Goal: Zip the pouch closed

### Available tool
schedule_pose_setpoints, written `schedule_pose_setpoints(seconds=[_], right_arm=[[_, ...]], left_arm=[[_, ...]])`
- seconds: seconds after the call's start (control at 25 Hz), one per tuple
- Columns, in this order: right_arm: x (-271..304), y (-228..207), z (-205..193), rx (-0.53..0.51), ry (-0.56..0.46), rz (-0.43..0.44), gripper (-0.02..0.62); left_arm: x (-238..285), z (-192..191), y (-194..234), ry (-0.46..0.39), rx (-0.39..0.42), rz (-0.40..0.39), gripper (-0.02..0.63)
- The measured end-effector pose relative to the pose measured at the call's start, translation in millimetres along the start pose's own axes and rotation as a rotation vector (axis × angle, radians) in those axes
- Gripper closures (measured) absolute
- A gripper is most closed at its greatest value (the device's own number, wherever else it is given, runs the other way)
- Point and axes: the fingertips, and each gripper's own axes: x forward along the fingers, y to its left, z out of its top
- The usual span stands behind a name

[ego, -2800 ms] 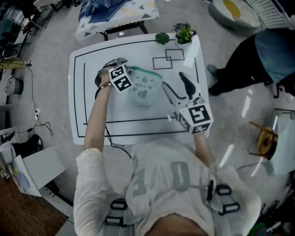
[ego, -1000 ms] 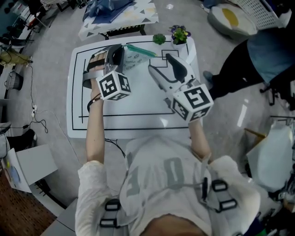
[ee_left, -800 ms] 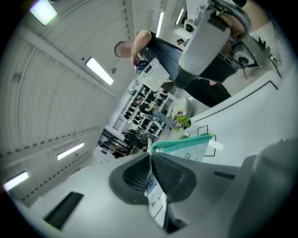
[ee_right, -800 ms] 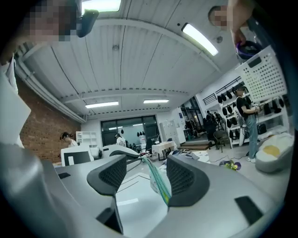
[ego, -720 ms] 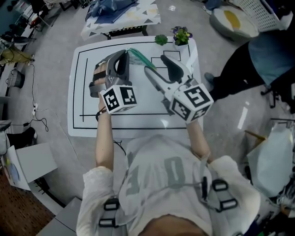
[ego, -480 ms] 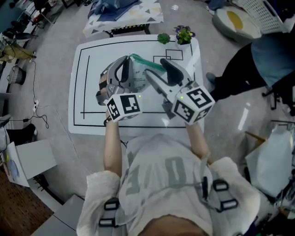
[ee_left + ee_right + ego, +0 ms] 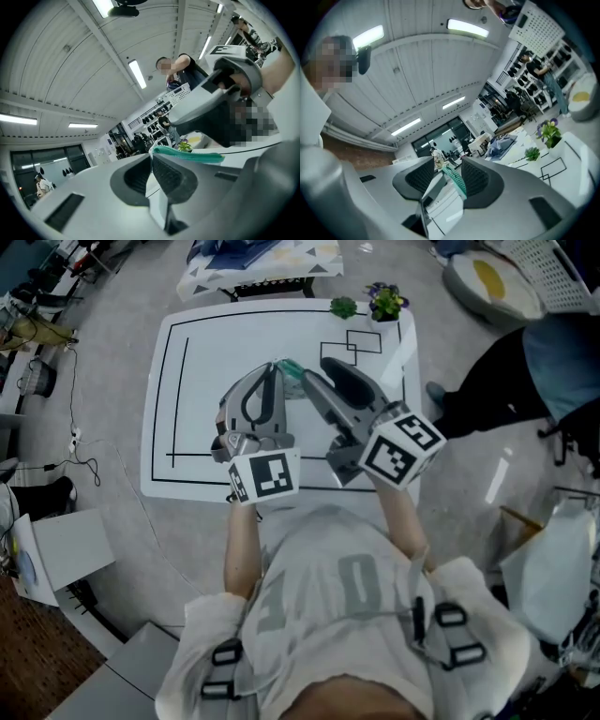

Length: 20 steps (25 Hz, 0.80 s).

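The pouch is pale with a green zip strip [image 7: 290, 369] and is held up off the white table [image 7: 173, 399]. My left gripper [image 7: 275, 366] is shut on the pouch's edge, and the green zip strip [image 7: 187, 154] runs off to the right of its pads [image 7: 173, 178]. My right gripper [image 7: 315, 372] comes in from the right. Its jaws are closing around the zip strip [image 7: 455, 181], which lies in the gap close to one pad. A gap still shows between the right gripper's [image 7: 449, 167] pads. Most of the pouch's body is hidden behind the grippers.
Two small potted plants [image 7: 344, 307] [image 7: 385, 302] stand at the table's far edge beside drawn rectangles. A person in dark clothes [image 7: 511, 367] stands to the right of the table. A cloth-covered bench [image 7: 258, 259] lies beyond it.
The left gripper has lifted the pouch off the table, rolled and swung toward the right gripper. The right gripper's jaws now straddle the green zip and look narrower.
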Motion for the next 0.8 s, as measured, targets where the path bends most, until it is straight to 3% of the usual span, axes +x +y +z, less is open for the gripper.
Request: schedule_pose_setpoints(seconds=[0.2,0.44,0.8], right_arm=[[6.7,10.9,0.1,0.181,-0.001,0.101,0.447],[7.0,12.0,-1.0,0.346,-0.013,0.163,0.48],[7.5,11.1,0.4,0.446,-0.036,0.189,0.499]], left_arm=[[-6.2,0.7,-2.5,-0.041,0.032,-0.002,0.588],[-11.5,11.3,-6.9,-0.105,0.142,0.011,0.586],[-15.0,16.5,-18.6,-0.131,0.229,0.009,0.586]])
